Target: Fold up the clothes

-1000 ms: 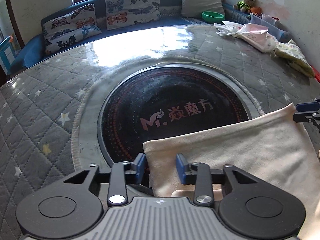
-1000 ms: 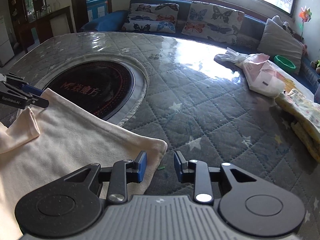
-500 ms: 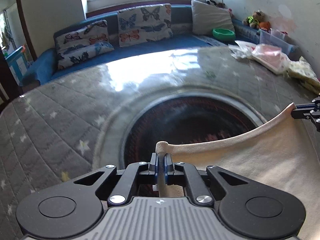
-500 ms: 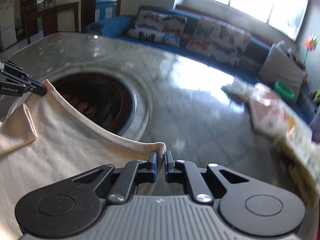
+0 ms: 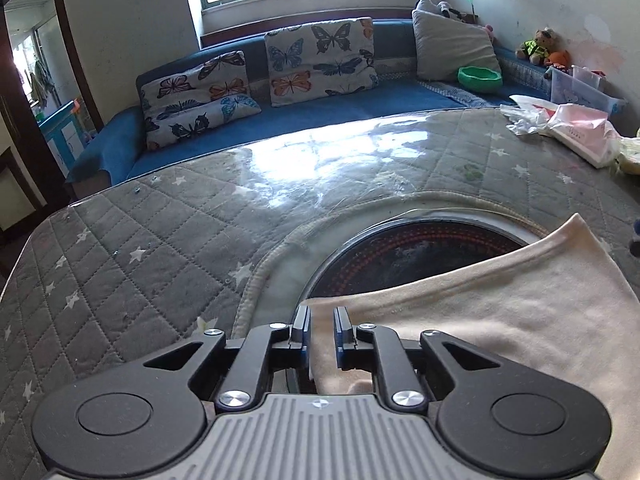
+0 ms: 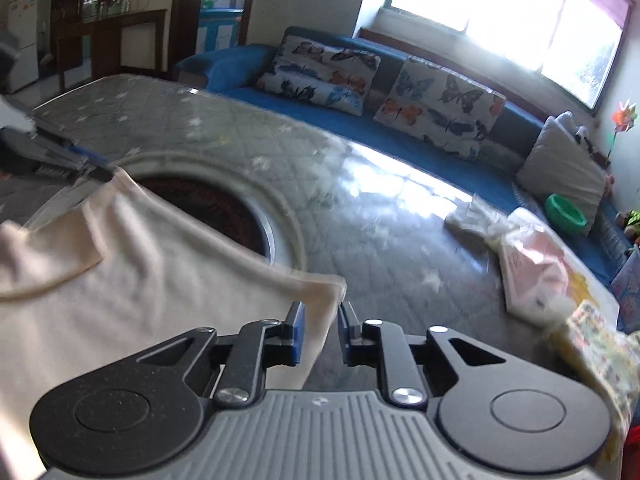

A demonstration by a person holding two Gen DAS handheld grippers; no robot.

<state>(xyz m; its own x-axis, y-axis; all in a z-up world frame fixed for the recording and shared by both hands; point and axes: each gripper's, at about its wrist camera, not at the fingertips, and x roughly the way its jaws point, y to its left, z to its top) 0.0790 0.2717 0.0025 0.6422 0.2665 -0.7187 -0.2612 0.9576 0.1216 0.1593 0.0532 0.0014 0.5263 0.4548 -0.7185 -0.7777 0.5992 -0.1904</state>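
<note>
A cream garment (image 5: 480, 320) lies on the quilted grey table (image 5: 160, 264), partly over the black round inset (image 5: 420, 252). My left gripper (image 5: 322, 312) stands open, a corner of the garment lying loose between its fingers. In the right wrist view the same garment (image 6: 140, 280) is blurred by motion, with a folded-in sleeve (image 6: 48, 256) at the left. My right gripper (image 6: 322, 310) is open too, and the garment's other corner hangs in the gap between its fingers. The left gripper (image 6: 72, 160) shows at the garment's far corner.
A pink and white plastic bag (image 5: 576, 132) and a patterned pile of clothes (image 6: 592, 344) sit on the table's right side. A blue sofa with butterfly cushions (image 5: 320, 60) and a green bowl (image 5: 479, 78) runs behind the table.
A second ago both grippers were open around the corners; half a second ago both were shut on them and lifting. Now the fingers of both have parted and the corners sit loose.
</note>
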